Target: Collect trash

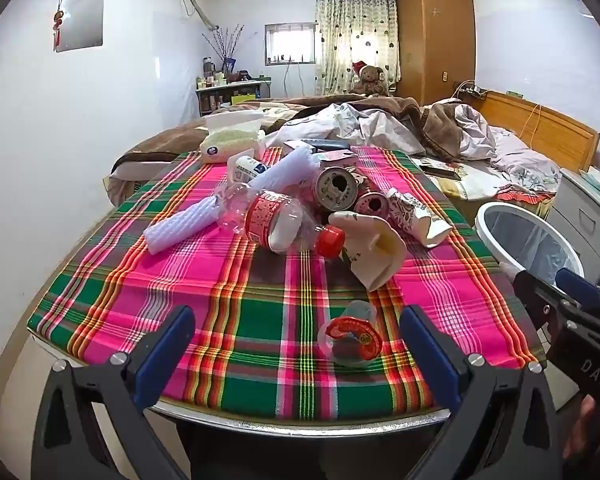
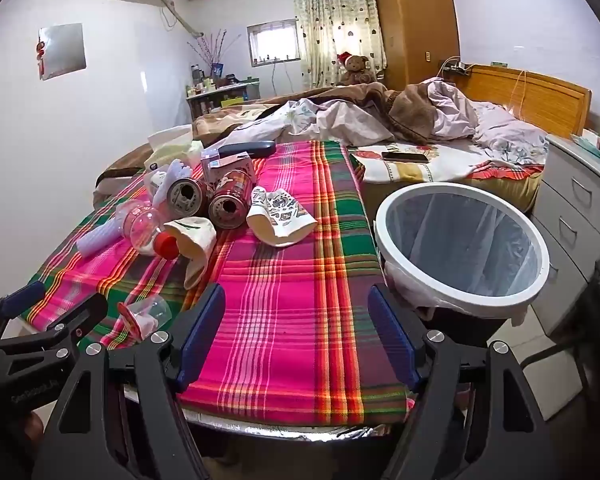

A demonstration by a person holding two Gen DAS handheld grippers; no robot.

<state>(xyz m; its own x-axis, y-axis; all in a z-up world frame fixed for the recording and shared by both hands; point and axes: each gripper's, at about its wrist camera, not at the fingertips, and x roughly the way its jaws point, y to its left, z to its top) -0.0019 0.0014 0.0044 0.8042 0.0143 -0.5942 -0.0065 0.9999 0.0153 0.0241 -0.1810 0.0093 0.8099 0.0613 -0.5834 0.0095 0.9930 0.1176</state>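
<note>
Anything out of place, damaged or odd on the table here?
Most of it is toppled trash: two cans lie on their sides with open tops facing the camera, the clear bottle is crushed, and a small cup lies tipped over, apart from the pile, between the open left gripper's fingers. No spill visible.

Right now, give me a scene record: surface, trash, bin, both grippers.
surface: plaid tablecloth on a table
nearest trash: small clear cup on its side, apart from the pile
pile: two cans, plastic bottle with red cap, crushed paper cups, foam sleeves
bin: white-rimmed bin with a clear liner, beside the table, no trash seen in it
left gripper: open, holding nothing
right gripper: open, holding nothing
</note>
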